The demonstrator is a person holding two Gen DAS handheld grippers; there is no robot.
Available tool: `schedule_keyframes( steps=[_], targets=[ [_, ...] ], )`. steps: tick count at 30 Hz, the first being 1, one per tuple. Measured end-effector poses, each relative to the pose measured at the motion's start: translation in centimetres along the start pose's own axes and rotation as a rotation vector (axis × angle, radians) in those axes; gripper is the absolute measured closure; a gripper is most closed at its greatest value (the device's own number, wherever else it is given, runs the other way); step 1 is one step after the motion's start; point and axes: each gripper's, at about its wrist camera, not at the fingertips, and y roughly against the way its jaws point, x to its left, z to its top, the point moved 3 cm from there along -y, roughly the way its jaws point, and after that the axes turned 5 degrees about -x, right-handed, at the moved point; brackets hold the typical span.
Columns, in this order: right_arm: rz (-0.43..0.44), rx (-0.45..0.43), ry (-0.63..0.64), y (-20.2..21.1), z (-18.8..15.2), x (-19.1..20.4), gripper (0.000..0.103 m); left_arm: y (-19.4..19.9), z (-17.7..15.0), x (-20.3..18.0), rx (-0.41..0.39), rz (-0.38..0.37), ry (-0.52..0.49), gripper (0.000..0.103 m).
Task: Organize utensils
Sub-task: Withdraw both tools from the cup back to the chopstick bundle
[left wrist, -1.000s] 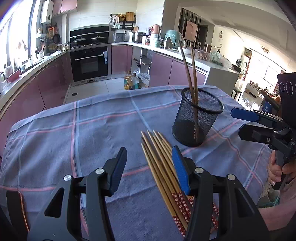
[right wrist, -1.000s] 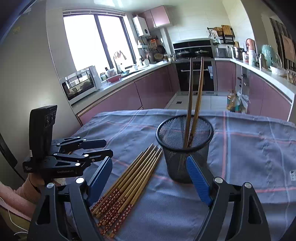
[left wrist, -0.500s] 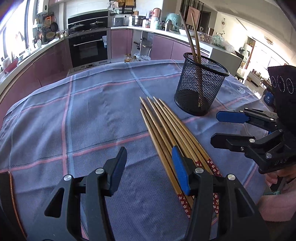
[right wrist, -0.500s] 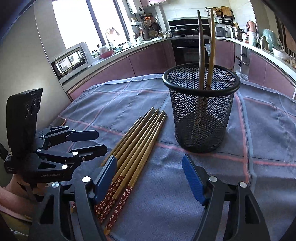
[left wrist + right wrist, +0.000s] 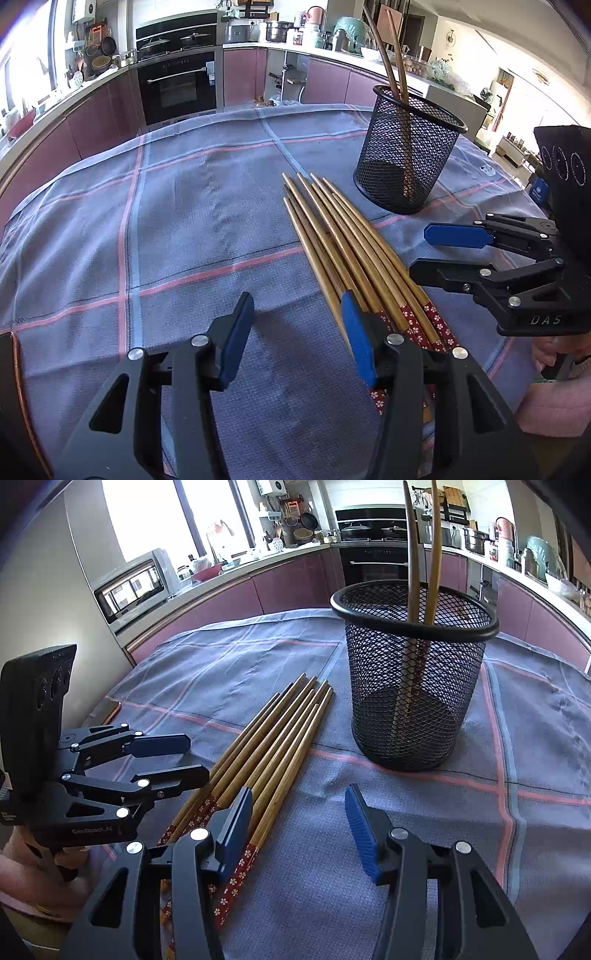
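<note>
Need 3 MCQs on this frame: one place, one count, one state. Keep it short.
1. Where do the loose chopsticks lie?
A. inside the mesh cup
B. flat on the tablecloth, beside the mesh cup
C. on the kitchen counter

2. How many chopsticks stand in the mesh cup?
A. none
B. five
C. two

3. How is the left gripper?
A. fingers apart, only bare tablecloth between them
B. shut on one chopstick
C. shut on the cup's rim

Key:
1 B: the bundle lies side by side on the tablecloth, tips toward the cup.
2 C: two standing chopsticks rise above the rim.
3 A: the left wrist view shows a wide gap between the blue fingers, with the bundle under the right-hand one.
</note>
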Motion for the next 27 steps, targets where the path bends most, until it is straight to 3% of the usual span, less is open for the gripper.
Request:
schedule_keyframes(
  steps=[8,27],
  targets=[
    [-0.032,0.023,0.029,-0.73,-0.15,0.31,0.06,-0.26,0.06,-0.21,0.002,0.004,-0.017,0.054],
    [-0.078,0.036,0.054,-1.26,0.3,-0.01,0.062,-0.76,0.28,0.21,-0.001,0.01,-0.021,0.055]
  ],
)
